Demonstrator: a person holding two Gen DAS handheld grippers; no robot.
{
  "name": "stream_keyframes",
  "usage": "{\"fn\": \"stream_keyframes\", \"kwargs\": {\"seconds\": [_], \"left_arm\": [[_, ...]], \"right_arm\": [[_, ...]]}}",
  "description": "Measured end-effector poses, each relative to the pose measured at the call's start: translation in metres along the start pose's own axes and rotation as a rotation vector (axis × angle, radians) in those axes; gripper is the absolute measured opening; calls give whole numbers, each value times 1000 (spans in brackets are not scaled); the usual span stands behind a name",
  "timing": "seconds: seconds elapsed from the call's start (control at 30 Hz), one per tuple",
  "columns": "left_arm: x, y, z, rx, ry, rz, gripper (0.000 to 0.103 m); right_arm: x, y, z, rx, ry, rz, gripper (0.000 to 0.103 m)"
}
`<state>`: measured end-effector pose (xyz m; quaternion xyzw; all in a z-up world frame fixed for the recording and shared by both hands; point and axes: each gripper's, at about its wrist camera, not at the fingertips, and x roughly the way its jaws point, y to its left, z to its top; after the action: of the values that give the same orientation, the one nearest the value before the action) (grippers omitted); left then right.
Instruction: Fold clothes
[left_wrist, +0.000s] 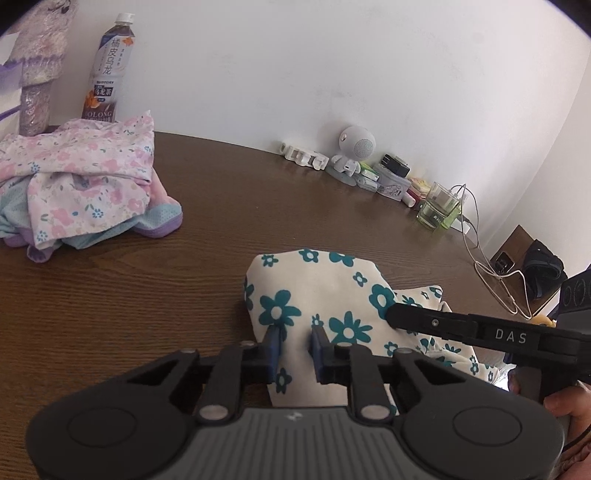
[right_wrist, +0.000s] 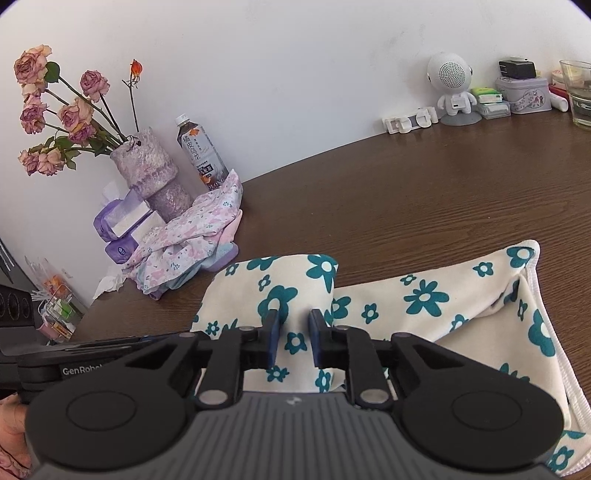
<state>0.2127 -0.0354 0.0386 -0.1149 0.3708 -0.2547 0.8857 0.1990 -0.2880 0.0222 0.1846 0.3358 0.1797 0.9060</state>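
On the brown wooden table | cream cloth with teal flowers lies near the front edge, partly folded, long axis left-right | pastel clothes heap far left, tea bottle behind | left gripper and right gripper each part-open, cloth between fingers, grip unclear | robot-shaped speaker by wall.

"SUNTORY" and "OOLONG" on the tea bottle, "DAS" on the right gripper, "GenRobo" on the left gripper
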Motion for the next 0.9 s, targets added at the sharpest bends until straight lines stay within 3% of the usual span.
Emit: {"fn": "stream_keyframes", "kwargs": {"seconds": [0.1, 0.13, 0.2, 0.3, 0.33, 0.37, 0.5, 0.57, 0.67, 0.8, 0.83, 0.9], "left_arm": [[1, 3, 10, -25, -18, 13, 31], [2, 3, 13, -31, -23, 19, 40], [7, 3, 19, -38, -28, 32, 44], [18, 7, 22, -65, -5, 21, 34], [21, 10, 21, -74, 6, 8, 22], [22, 11, 21, -79, 11, 1, 22], [23, 15, 25, -105, 7, -14, 22], [25, 18, 29, -129, 3, -9, 36], [33, 21, 32, -147, 10, -6, 40], [44, 25, 34, -162, 23, -7, 34], [47, 26, 35, -166, 27, -7, 25], [50, 28, 34, -174, 29, -10, 19]], "right_arm": [[1, -5, 10, 40, -3, 5, 24], [1, -6, 14, 50, -9, 2, 35], [5, -6, 21, 60, -13, 4, 40], [14, -7, 25, 76, -2, 6, 37], [16, -7, 24, 68, 3, 1, 25], [19, -6, 23, 60, 9, -4, 21], [21, -7, 26, 60, 2, -7, 22], [23, -10, 30, 77, -2, -8, 31], [27, -14, 35, 99, -6, -12, 34], [36, -17, 33, 114, 20, -12, 32], [39, -18, 31, 116, 27, -9, 27], [43, -20, 28, 117, 39, -4, 21]]}}
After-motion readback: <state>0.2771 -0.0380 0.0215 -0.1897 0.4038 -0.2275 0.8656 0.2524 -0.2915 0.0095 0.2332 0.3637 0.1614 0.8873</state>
